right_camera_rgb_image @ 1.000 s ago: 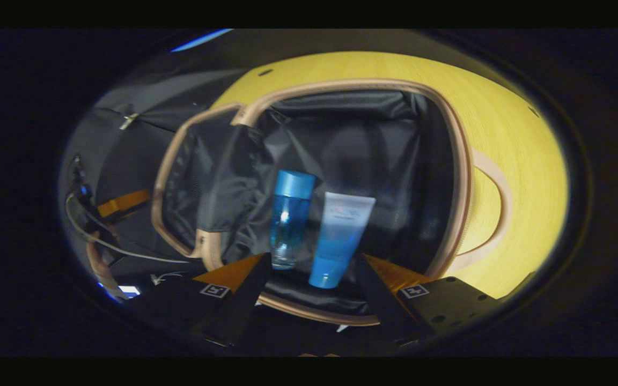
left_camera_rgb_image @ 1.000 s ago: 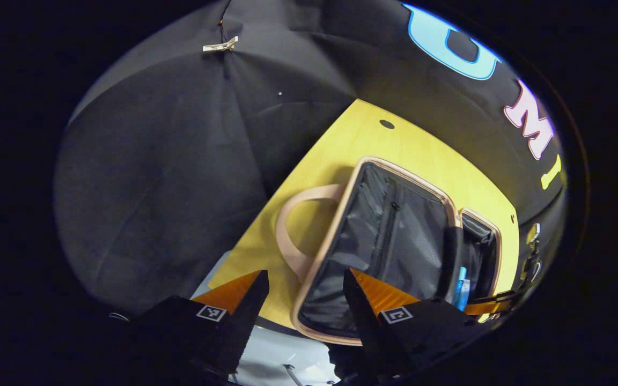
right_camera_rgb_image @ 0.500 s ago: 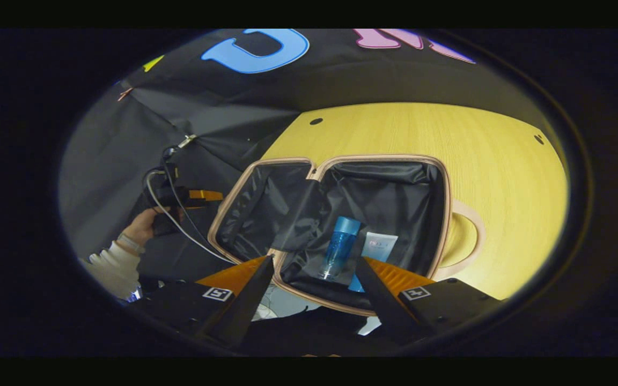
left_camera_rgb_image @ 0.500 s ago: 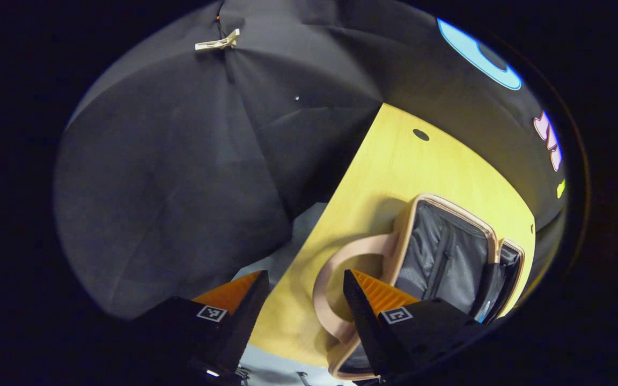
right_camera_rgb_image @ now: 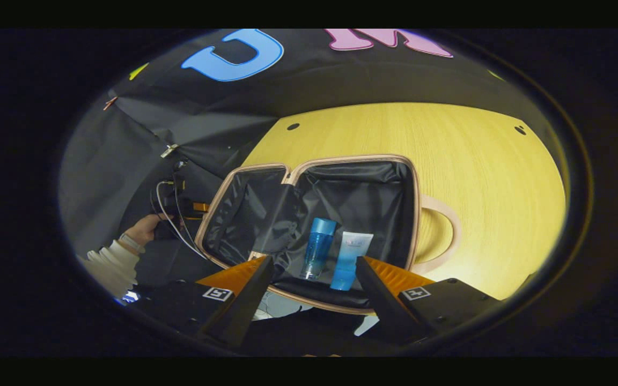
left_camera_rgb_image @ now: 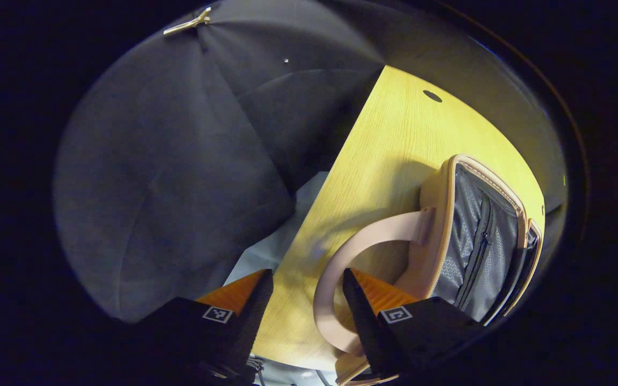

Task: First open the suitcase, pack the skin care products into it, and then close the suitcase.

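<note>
yellow wooden table (right_camera_rgb_image: 448, 150) with small dark holes (right_camera_rgb_image: 293, 127) near its far edge; black cloth wall (left_camera_rgb_image: 169, 161) behind, a pale clip (left_camera_rgb_image: 186, 24) on its seam

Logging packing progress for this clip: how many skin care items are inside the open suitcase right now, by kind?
Bottles: 1, the blue-capped bottle
Tubes: 1, the white-and-blue tube
Total: 2, side by side in the right half of the open suitcase on the yellow table.
</note>
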Demonstrator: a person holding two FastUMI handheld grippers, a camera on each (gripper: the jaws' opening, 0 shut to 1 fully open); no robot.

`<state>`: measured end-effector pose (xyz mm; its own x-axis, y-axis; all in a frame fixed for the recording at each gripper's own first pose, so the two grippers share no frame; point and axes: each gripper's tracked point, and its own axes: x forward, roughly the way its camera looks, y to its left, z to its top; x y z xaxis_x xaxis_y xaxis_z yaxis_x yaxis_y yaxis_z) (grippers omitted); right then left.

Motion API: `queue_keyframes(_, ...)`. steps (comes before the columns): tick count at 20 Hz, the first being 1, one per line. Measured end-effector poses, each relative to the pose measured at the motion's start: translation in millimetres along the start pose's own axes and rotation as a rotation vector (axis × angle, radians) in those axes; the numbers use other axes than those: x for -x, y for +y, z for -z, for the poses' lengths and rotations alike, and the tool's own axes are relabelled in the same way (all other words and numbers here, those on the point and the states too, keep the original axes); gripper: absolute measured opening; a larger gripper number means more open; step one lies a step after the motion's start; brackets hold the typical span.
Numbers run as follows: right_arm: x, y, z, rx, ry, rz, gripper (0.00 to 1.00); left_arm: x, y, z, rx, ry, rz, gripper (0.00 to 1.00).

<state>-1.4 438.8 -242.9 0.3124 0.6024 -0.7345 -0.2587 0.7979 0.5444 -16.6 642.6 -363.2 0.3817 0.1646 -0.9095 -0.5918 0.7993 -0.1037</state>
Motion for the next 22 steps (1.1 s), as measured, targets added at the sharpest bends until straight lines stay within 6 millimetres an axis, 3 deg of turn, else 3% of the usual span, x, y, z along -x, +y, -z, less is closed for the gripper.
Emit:
queue_keyframes(2,0.1,1.0,-0.8,0.002,0.000,-0.005,0.97,-4.2,-5.7,7.3,-0.027,0.025,-0.001,0.80)
queue_keyframes(5,1.3,2.4,-1.5,0.000,-0.004,-0.015,0.97,-6.4,-13.1,4.3,-0.106,0.013,-0.020,0.18)
queue_keyframes(9,5.6,0.0,-1.5,0.020,-0.020,-0.010,0.97,13.4,-19.0,-9.5,-0.098,-0.062,0.006,0.13)
queue_keyframes(12,10.4,-6.4,-4.0,0.030,-0.045,-0.004,0.97,45.4,-23.7,-21.7,-0.143,-0.120,0.004,0.12)
queue_keyframes(17,23.1,-15.4,-8.6,0.047,-0.078,-0.022,0.97,133.4,-55.3,-49.4,-0.157,-0.266,0.063,0.11)
queue_keyframes(22,47.8,-28.6,-25.9,0.075,-0.123,-0.078,0.97,225.0,-110.0,-56.4,-0.209,-0.404,0.121,0.09)
